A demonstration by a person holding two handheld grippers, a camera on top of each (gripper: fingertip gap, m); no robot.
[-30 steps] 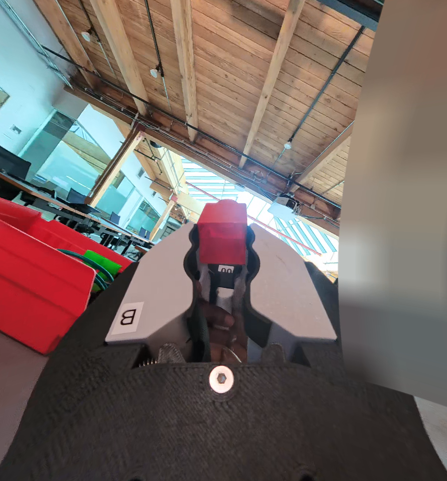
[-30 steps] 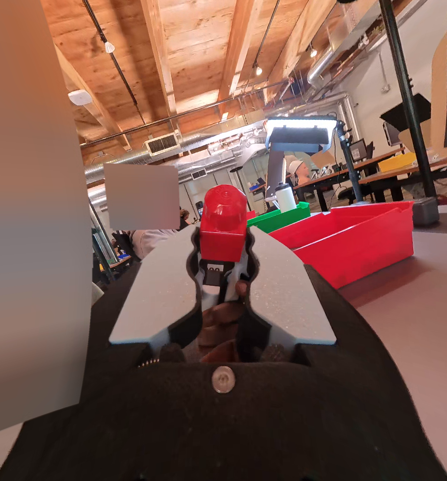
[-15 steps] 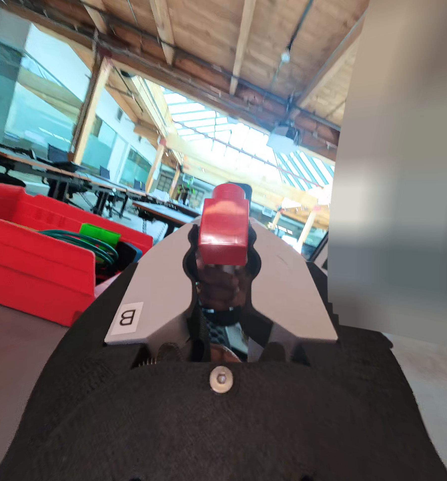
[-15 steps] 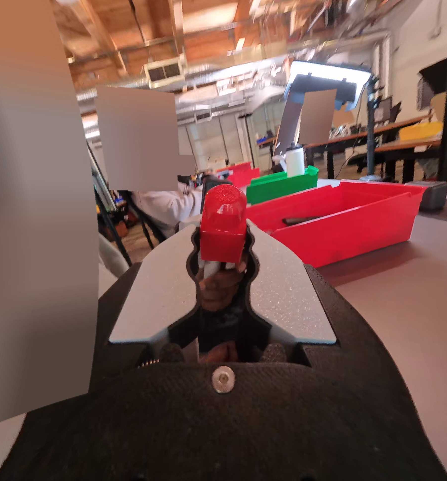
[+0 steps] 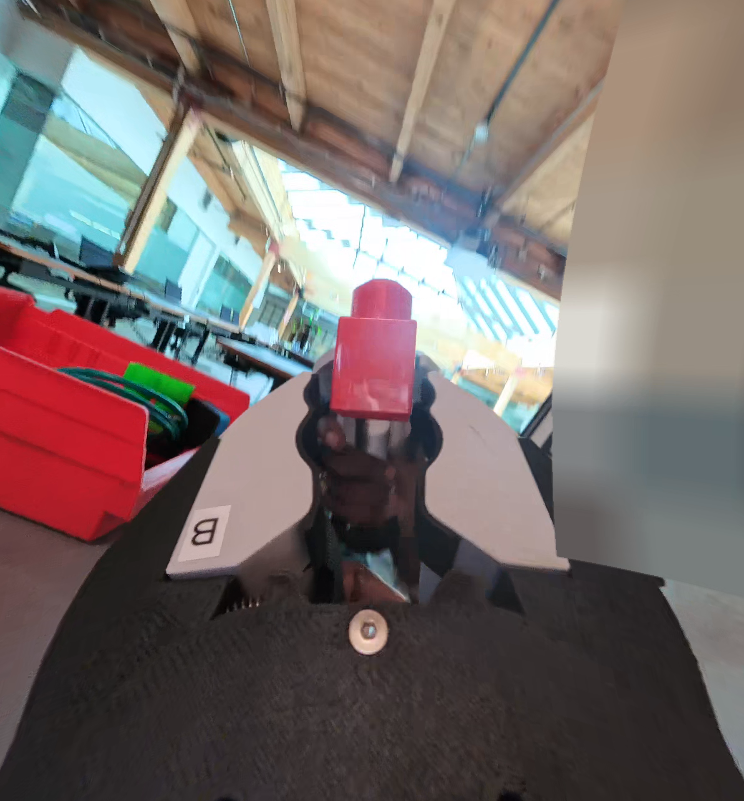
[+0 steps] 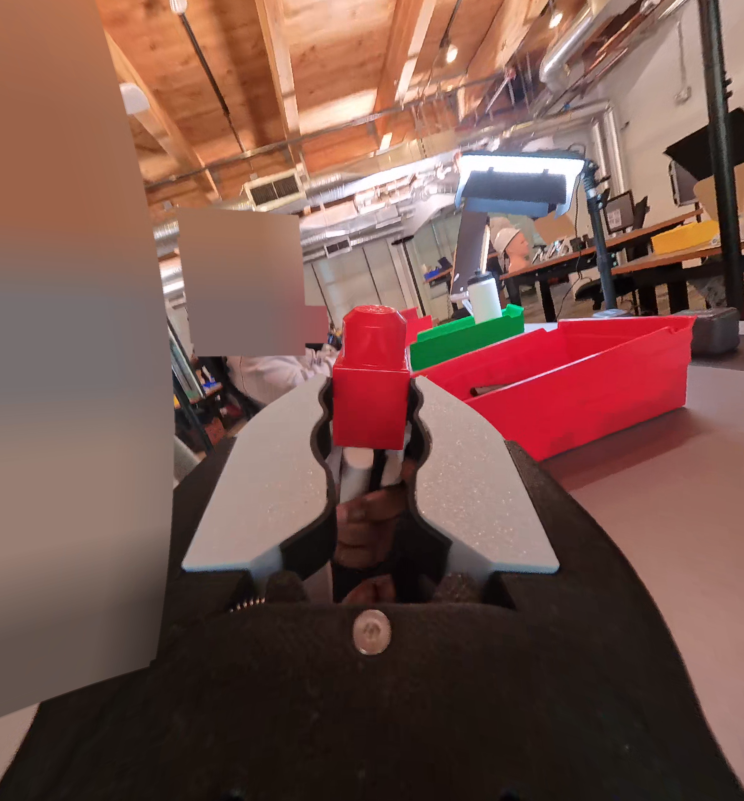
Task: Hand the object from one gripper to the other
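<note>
A red toy block (image 5: 372, 368) with a round stud on top hangs between my two grippers, which face each other. My right gripper (image 6: 370, 385) is shut on the block (image 6: 370, 407), with both grey fingers pressed on its sides. My left gripper (image 5: 372, 377) has its jaws slightly apart, and thin gaps show beside the block's lower half. The right gripper's grey fingertips (image 5: 376, 433) and a hand show under the block in the left wrist view. The left gripper's pale fingertips (image 6: 357, 472) show under the block in the right wrist view.
A red bin (image 5: 49, 433) holding a green cable coil (image 5: 162, 403) stands on the grey table at the left. Another red bin (image 6: 578, 390), a green bin (image 6: 461, 338) and a white bottle (image 6: 485, 299) stand at the right. A lamp panel (image 6: 522, 182) stands behind. Both grippers' tips are close together, under 4 cm apart.
The left jaws have widened a little and the block now sits farther out from them, stud showing. The right gripper has kept its hold. Both cameras tilted down, then back up.
</note>
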